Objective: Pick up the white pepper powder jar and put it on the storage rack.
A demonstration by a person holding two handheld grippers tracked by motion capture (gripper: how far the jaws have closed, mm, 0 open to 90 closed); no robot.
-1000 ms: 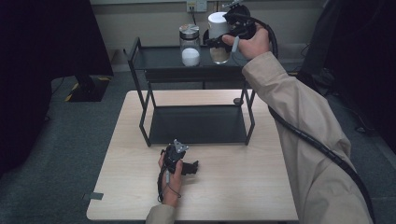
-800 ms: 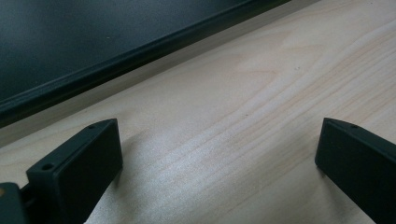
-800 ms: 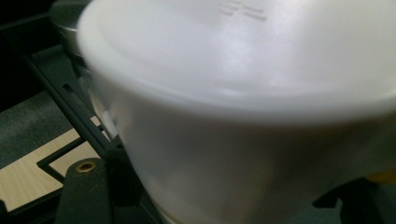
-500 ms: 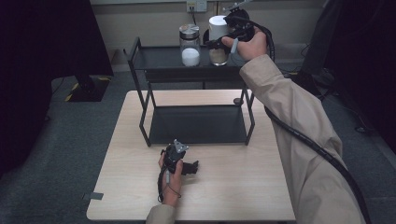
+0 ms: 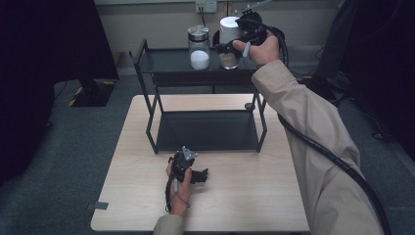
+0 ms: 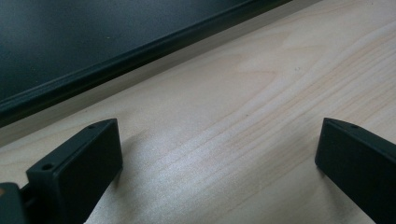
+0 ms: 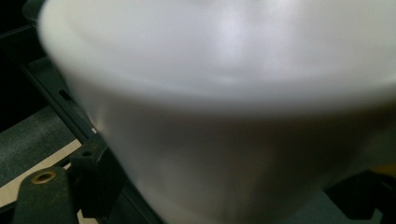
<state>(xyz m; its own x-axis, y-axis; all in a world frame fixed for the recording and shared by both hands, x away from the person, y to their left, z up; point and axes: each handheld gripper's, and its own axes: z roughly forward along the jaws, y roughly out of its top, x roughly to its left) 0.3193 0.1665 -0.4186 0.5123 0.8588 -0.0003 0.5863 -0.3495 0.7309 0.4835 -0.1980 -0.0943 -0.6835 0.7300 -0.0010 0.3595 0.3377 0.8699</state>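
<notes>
On the rack's [image 5: 147, 56] top shelf, beside the steel-lidded jar [image 5: 198, 45], the white-capped jar [image 5: 228, 41] stood as our right gripper's [image 5: 230, 47] jaws had just been opening around it: apparently released. The left gripper [image 5: 188, 171] rested gaping on the table [image 5: 244, 196].

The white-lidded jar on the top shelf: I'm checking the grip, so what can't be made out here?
- White-lidded jar: blurred in the right gripper view, too close.
- Right gripper: whether its pads touch the jar, too small in the high view.
- Jar's contents: brownish, kind unclear.
</notes>
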